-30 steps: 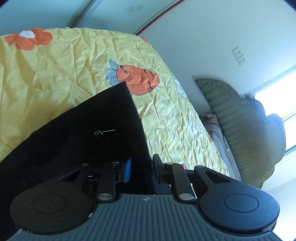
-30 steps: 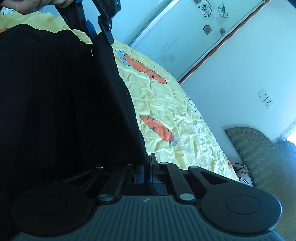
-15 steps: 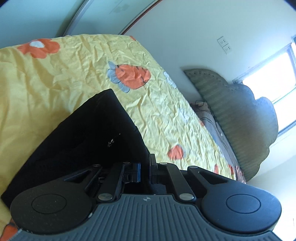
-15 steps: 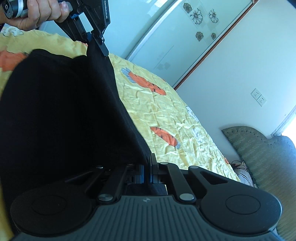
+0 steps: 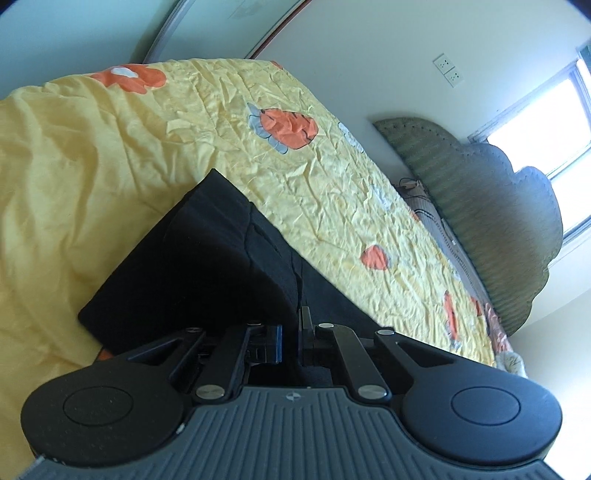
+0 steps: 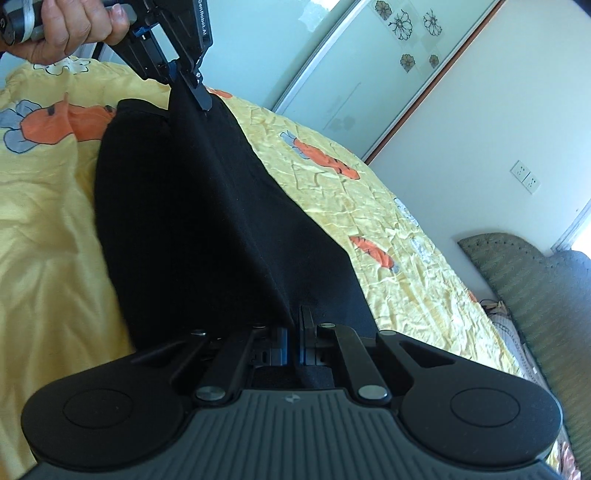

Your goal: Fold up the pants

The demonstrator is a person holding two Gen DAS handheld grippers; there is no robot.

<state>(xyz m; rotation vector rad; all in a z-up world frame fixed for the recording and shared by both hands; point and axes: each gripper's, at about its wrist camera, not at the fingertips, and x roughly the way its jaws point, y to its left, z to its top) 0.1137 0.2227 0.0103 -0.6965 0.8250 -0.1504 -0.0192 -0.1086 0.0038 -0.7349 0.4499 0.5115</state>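
Observation:
The black pants point(image 6: 192, 221) lie on the yellow bedspread point(image 6: 44, 229), with one edge lifted and stretched between my two grippers. My right gripper point(image 6: 298, 317) is shut on the near end of that edge. My left gripper point(image 6: 201, 98) appears at the top of the right wrist view, held by a hand point(image 6: 70, 26), and pinches the far end of the same edge. In the left wrist view my left gripper point(image 5: 298, 317) is shut on the pants point(image 5: 207, 266), whose lower layer lies folded on the bedspread point(image 5: 92, 147).
The bedspread has orange carrot and flower prints. A green padded headboard point(image 5: 491, 221) stands at the right, with a striped pillow point(image 5: 436, 221) below it. A mirrored wardrobe door point(image 6: 354, 74) and a wall with sockets point(image 6: 526, 177) lie behind the bed.
Both grippers have carried the lifted pants edge across the bed. More yellow bedspread now shows left of the pants. The left jaws went from slightly apart to shut on the cloth.

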